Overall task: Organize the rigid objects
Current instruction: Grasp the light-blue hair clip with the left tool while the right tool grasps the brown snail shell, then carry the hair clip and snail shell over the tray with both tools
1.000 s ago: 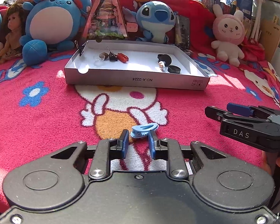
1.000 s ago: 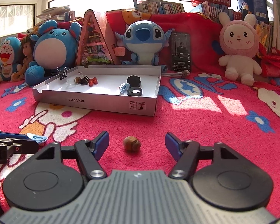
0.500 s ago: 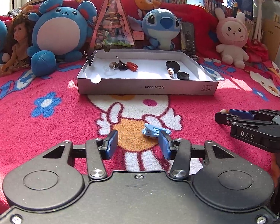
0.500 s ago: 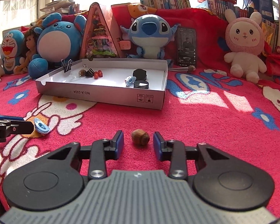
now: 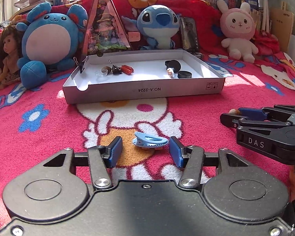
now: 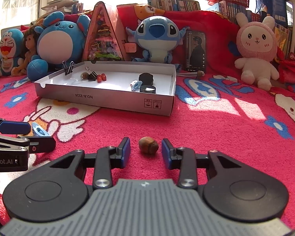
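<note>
- Left claw (image 5: pixel 145 151): jaws part open and just narrowed a bit, straddling the blue clip (image 5: pixel 150 142), pads clear of it on both sides. Reads as lining up for a squeeze.
- Right claw (image 6: pixel 146 153): jaws just widened slightly, gaps either side of the brown nut (image 6: pixel 148 147) lying centred between them on the blanket (image 6: pixel 206 133).
- White box (image 6: pixel 108 98) sits well ahead of both claws, already holding small items; likely the drop spot.

Sunlit window (image 6: pixel 17 9) behind bookshelf (image 6: pixel 177 3), red cartoon blanket (image 6: pixel 216 129) w/ plush toys.
</note>
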{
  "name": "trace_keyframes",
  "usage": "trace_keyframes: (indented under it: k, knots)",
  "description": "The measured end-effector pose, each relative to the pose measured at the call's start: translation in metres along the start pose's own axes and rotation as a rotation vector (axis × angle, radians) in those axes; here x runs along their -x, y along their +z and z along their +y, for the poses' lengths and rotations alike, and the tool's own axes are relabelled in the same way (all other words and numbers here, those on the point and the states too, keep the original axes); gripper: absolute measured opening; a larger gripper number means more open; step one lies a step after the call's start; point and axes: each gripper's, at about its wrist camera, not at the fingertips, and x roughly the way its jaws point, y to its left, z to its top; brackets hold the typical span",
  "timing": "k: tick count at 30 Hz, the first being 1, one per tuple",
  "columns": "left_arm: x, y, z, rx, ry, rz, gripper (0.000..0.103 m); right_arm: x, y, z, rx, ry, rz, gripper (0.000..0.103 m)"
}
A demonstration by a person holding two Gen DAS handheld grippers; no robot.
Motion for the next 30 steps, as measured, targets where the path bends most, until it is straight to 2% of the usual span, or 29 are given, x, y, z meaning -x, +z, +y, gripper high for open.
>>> trace_keyframes:
  k: [1, 4, 7, 8, 15, 30]
  knots:
    - [0.0, 0.0, -0.001, -0.008, 0.0, -0.001, 0.037, 0.0, 0.0, 0.001, 0.005, -0.001, 0.0, 0.046]
    - [0.0, 0.002, -0.002, -0.009, 0.001, 0.002, 0.037, 0.0, -0.001, 0.003, 0.017, -0.006, -0.002, 0.046]
    - [0.001, 0.004, 0.0, -0.001, 0.0, 0.003, 0.037, 0.0, -0.001, 0.004, 0.02, -0.009, -0.005, 0.033]
    - [0.001, 0.005, 0.001, -0.001, 0.001, 0.003, 0.037, 0.001, -0.001, 0.005, 0.019, -0.016, -0.006, 0.026]
    - [-0.001, 0.019, 0.01, 0.017, 0.027, -0.009, 0.037, 0.001, 0.009, 0.008, -0.009, -0.014, 0.012, 0.026]
    - [-0.012, 0.058, 0.033, 0.07, 0.029, -0.03, 0.037, -0.013, 0.037, 0.01, -0.081, -0.016, 0.05, 0.026]
